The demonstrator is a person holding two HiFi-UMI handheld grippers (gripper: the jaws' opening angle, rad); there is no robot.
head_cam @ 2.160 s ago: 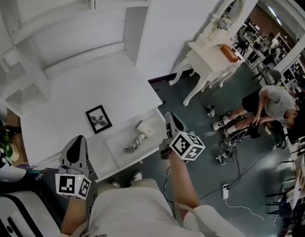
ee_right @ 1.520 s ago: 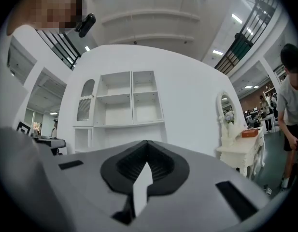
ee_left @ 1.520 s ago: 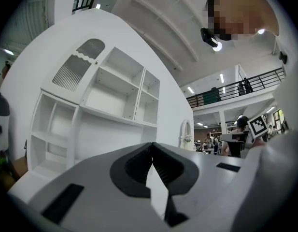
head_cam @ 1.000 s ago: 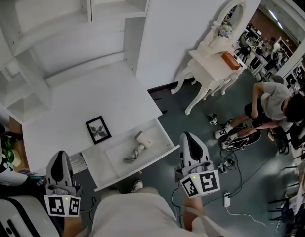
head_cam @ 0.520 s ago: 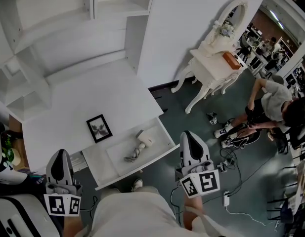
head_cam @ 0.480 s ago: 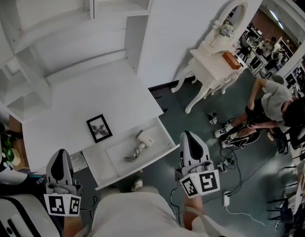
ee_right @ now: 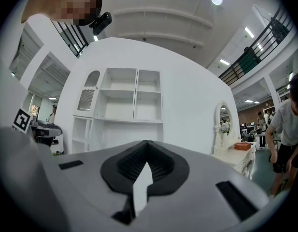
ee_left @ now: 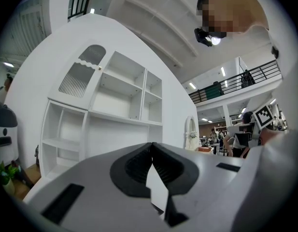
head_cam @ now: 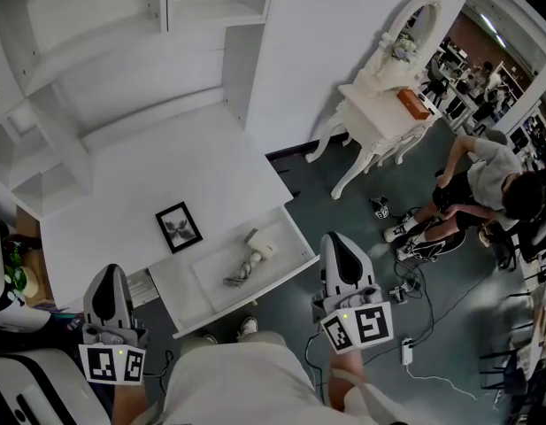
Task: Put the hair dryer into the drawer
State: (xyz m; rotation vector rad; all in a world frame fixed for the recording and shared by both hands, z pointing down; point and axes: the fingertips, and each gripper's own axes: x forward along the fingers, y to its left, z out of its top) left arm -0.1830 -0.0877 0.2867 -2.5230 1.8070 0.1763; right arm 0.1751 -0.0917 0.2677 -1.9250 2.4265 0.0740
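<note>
The white hair dryer lies with its coiled cord in the open white drawer of the desk, seen in the head view. Neither gripper touches it. My left gripper hangs shut and empty to the left of the drawer, near my body. To the right of the drawer's front corner my right gripper is shut and empty too. In the left gripper view the jaws of the left gripper meet with nothing between them, facing the shelf unit. The right gripper looks the same in its own view.
A black picture frame lies on the white desk top behind the drawer. White shelves rise behind the desk. A white dressing table stands at the right. A person crouches further right, near cables on the floor.
Since the earliest frame both grippers have drawn back from the drawer toward my body. Over the last second they have stayed put. The hair dryer has not moved.
</note>
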